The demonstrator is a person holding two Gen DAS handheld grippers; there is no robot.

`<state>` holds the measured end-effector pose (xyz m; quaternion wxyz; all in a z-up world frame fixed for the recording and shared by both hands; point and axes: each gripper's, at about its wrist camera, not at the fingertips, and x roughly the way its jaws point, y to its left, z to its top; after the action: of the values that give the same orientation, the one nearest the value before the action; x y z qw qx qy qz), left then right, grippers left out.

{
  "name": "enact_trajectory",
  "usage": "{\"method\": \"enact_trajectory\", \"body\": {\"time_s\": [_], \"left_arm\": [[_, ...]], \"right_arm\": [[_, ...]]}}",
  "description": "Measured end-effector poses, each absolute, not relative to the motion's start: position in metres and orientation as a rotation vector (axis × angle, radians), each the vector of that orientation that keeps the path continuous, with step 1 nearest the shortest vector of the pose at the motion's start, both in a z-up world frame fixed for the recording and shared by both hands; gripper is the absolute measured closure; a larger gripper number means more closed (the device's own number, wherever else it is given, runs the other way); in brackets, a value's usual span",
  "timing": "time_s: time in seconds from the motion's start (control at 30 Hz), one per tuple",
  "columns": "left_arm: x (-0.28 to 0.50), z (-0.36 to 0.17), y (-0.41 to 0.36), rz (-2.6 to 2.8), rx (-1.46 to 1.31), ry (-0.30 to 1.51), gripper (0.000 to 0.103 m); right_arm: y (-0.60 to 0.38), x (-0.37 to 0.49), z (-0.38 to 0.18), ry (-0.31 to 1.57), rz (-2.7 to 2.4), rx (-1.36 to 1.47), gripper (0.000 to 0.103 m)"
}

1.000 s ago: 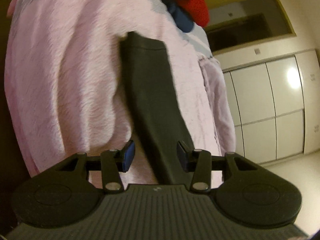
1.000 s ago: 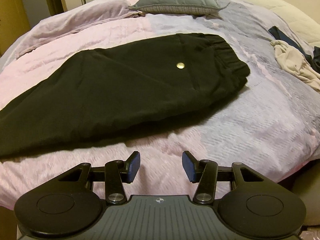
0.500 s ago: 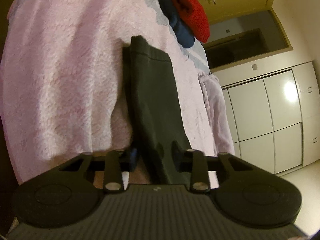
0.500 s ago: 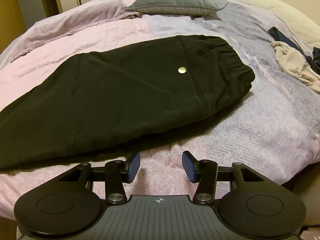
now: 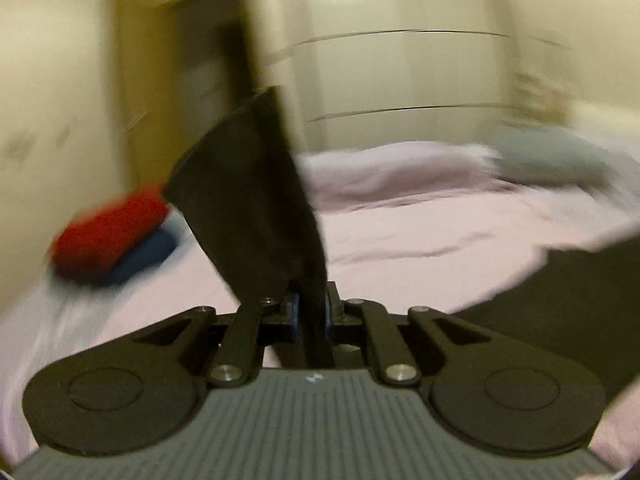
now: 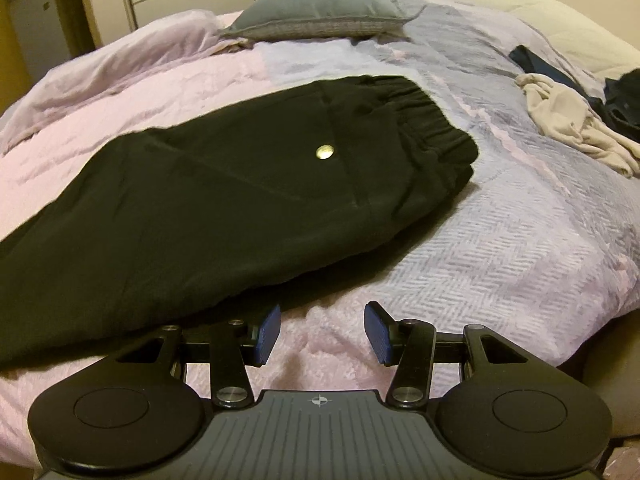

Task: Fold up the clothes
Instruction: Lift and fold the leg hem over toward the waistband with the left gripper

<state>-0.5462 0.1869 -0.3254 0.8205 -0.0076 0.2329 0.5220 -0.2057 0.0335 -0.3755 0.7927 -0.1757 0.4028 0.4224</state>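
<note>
Black trousers (image 6: 240, 184) lie flat on the pink and lilac bedspread (image 6: 520, 248), waistband toward the far right, a brass button showing. My right gripper (image 6: 320, 330) is open and empty, low over the bedspread just in front of the trousers' near edge. My left gripper (image 5: 312, 312) is shut on the trousers' leg end (image 5: 256, 200), which stands up lifted above the bed; this view is blurred by motion. More of the black trousers (image 5: 560, 300) lies at the right of the left wrist view.
A grey pillow (image 6: 320, 12) lies at the far end of the bed. A beige garment (image 6: 572, 120) and dark blue clothes (image 6: 624, 100) lie at the right. A red and blue folded stack (image 5: 116, 236) sits at the left. White wardrobe doors (image 5: 400, 60) stand behind.
My left gripper closed on the trouser leg end and swung up and round, lifting it off the bed. My right gripper crept a little closer to the trousers, still open.
</note>
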Motion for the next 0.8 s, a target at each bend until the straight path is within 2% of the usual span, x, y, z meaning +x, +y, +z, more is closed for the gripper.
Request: {"method": "enact_trajectory", "body": {"time_s": [0.2, 0.33, 0.37, 0.43, 0.57, 0.8], "left_arm": [[-0.433, -0.394, 0.145, 0.688, 0.19, 0.772, 0.088], [-0.426, -0.409, 0.129, 0.684, 0.266, 0.79, 0.086], [-0.429, -0.405, 0.132, 0.676, 0.226, 0.778, 0.081], [-0.436, -0.398, 0.139, 0.662, 0.164, 0.763, 0.081], [-0.452, -0.385, 0.137, 0.651, 0.105, 0.744, 0.081], [-0.507, -0.362, 0.141, 0.678, -0.141, 0.659, 0.081]], "right_arm": [[0.029, -0.2, -0.368, 0.87, 0.906, -0.261, 0.053], [0.024, -0.201, -0.357, 0.871, 0.982, -0.134, 0.053], [0.022, -0.201, -0.354, 0.88, 1.037, -0.077, 0.053], [0.026, -0.198, -0.354, 0.959, 1.151, 0.073, 0.053], [0.055, -0.196, -0.379, 1.265, 1.286, 0.34, 0.053], [0.1, -0.229, -0.412, 1.469, 1.284, 0.318, 0.053]]}}
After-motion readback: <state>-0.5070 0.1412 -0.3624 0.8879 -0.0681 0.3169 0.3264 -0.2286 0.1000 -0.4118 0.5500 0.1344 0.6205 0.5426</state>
